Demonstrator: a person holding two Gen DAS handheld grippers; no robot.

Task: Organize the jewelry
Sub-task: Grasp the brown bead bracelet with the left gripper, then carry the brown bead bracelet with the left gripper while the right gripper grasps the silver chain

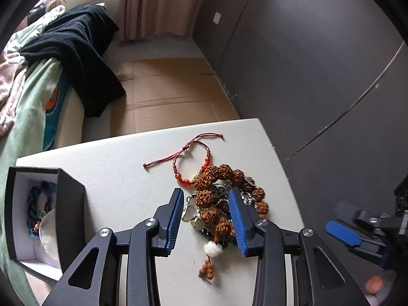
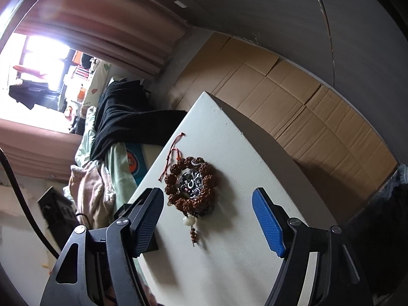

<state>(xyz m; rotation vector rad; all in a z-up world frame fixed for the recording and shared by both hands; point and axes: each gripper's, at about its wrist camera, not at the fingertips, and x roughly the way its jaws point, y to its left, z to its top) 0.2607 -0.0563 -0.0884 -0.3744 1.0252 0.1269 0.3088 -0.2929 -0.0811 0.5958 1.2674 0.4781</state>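
Note:
A pile of jewelry lies on the white table (image 1: 114, 178): a brown knobbly bead bracelet (image 1: 219, 204) with a white bead and tassel (image 1: 213, 248), tangled with dark and silver pieces. My left gripper (image 1: 207, 219) straddles the pile. Its right pad is against the beads and its left pad stands clear of them, so it is open. A red cord bracelet (image 1: 188, 158) lies just beyond. An open black box (image 1: 71, 204) at the left holds a blue bracelet (image 1: 38, 199). My right gripper (image 2: 207, 224) hovers open and empty short of the same bead bracelet (image 2: 190, 186).
A bed with a green quilt (image 1: 30, 117) and a black garment (image 1: 76, 51) runs along the table's left side. Flattened cardboard (image 1: 165, 94) covers the floor beyond the far edge. A dark wall panel (image 1: 306, 76) stands to the right.

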